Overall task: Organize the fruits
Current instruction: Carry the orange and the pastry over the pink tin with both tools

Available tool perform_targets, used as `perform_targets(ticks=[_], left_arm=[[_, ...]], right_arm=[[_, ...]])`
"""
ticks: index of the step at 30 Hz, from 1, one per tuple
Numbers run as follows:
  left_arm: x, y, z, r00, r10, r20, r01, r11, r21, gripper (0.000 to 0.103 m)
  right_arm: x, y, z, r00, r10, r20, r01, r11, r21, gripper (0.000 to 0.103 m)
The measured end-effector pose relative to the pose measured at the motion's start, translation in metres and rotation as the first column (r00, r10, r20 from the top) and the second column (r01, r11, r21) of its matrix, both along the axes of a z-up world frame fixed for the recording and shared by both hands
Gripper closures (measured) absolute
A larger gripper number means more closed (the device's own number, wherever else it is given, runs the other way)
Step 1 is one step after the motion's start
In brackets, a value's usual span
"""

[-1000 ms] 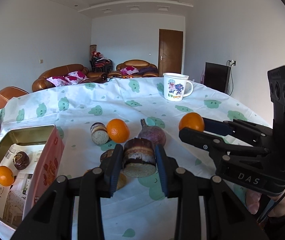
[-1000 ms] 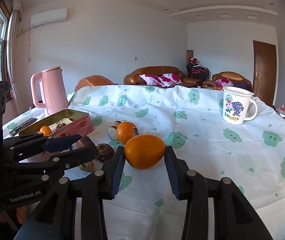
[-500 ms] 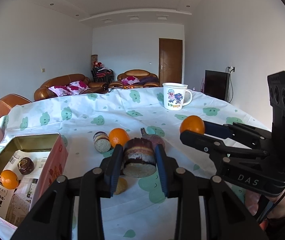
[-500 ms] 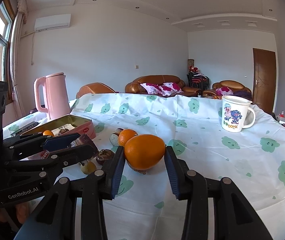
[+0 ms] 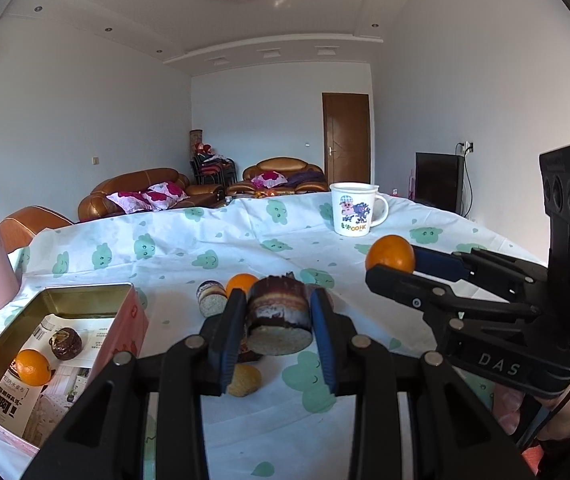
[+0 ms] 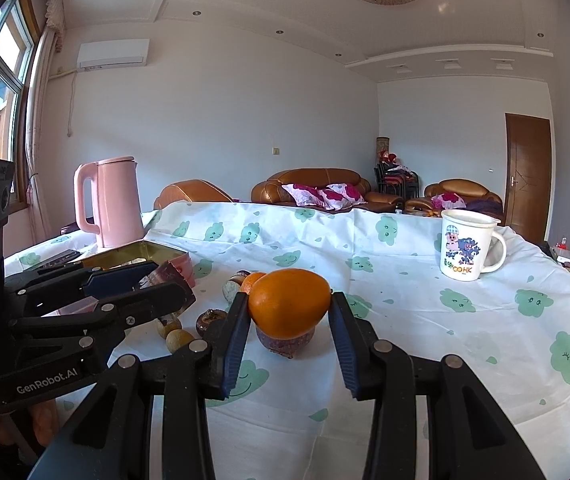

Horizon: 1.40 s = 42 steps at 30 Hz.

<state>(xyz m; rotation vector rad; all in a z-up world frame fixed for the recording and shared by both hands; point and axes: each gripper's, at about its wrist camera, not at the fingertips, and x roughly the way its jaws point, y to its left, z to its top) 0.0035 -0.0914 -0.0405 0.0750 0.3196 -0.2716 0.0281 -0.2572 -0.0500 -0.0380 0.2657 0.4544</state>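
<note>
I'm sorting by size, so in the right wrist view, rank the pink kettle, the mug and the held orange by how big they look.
1. Pink kettle, tallest in the frame.
2 and 3. Orange and mug look about alike. The orange sits close to the camera in the right gripper, so it is probably the smallest really.

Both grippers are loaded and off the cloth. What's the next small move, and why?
Probably swing the left gripper over the open tin and lower it there. It is shut on a cut brown chunk, the tin sits just to its left, already holding an orange and a brown piece. The right gripper, shut on an orange, is farther off and can follow.
</note>
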Motion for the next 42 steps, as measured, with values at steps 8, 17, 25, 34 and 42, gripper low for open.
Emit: perform_targets(ticks=[8, 17, 25, 34, 42], left_arm=[[-0.003, 0.002, 0.003, 1.000, 0.010, 0.020, -0.010, 1.000, -0.004, 0.068], [-0.007, 0.011, 0.010, 0.999, 0.025, 0.028, -0.024, 0.999, -0.025, 0.068], [-0.014, 0.047, 0.026, 0.992, 0.118, 0.040, -0.116, 0.992, -0.046, 0.068], [-0.008, 0.119, 0.025, 0.958, 0.285, -0.028, -0.286, 0.956, -0.062, 0.068], [-0.006, 0.182, 0.014, 0.910, 0.401, -0.103, -0.410, 0.907, -0.093, 0.068]], right_arm=[[-0.005, -0.001, 0.001, 1.000, 0.002, 0.023, -0.002, 1.000, 0.004, 0.061], [-0.002, 0.009, 0.003, 1.000, -0.018, 0.001, 0.018, 0.999, -0.051, 0.061], [0.002, 0.046, 0.018, 0.995, 0.096, -0.033, -0.098, 0.994, -0.050, 0.061], [0.016, 0.107, 0.036, 0.966, 0.242, -0.091, -0.247, 0.968, -0.051, 0.060], [0.025, 0.173, 0.035, 0.934, 0.331, -0.133, -0.346, 0.932, -0.108, 0.060]])
